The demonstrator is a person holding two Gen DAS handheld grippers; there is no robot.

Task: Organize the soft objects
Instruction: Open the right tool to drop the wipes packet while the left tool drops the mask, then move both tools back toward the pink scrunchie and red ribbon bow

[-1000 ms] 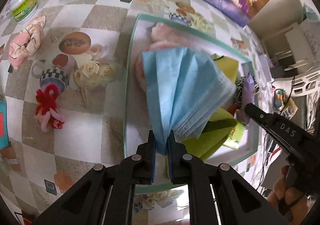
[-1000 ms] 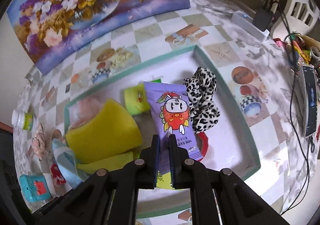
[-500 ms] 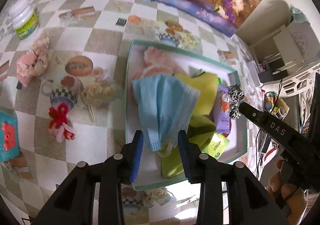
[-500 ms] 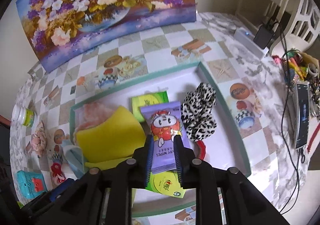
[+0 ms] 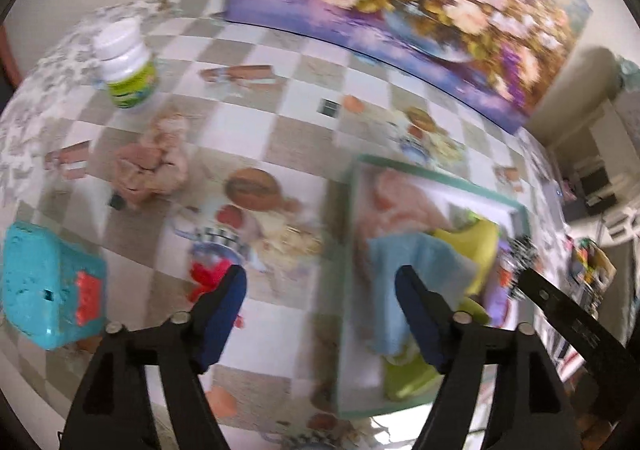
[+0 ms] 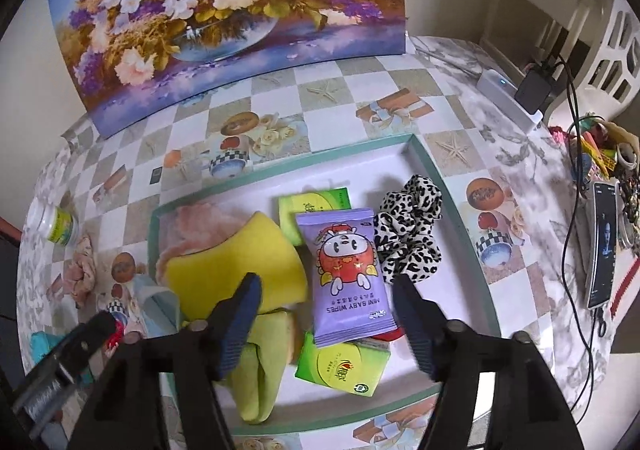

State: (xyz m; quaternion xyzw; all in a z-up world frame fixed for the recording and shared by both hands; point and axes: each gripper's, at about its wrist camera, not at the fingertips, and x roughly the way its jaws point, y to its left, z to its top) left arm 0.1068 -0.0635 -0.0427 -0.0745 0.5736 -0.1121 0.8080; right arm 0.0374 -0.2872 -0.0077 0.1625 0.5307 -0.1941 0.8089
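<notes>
Step in hand: both deposits look done, and it's a pause between items.
Teal plastic toy box (image 5: 52, 282): far left on the checked tablecloth, outside the tray.
Pink crumpled cloth (image 5: 150, 165): loose on the table near the white green-labelled jar (image 5: 126, 63).
Red fuzzy toy (image 5: 208, 276): just beyond the left finger, my pick for the next grab.
Left gripper (image 5: 320, 290): jaws spread wide and empty, over the table beside the tray.
Pale blue pleated face mask (image 5: 408, 278): lying in the teal-rimmed white tray (image 6: 476, 262), partly over the yellow cloth (image 6: 236, 270).
Purple baby-wipes packet (image 6: 346, 270): flat in the tray beside the leopard-print scrunchie (image 6: 412, 234).
Right gripper (image 6: 326, 290): jaws apart, holding nothing, above the packet.
Next move: swing left, centre on the red toy, close gently.
Change: a second ago both grippers were pinching the mask and the packet; each has released and pulled back.
</notes>
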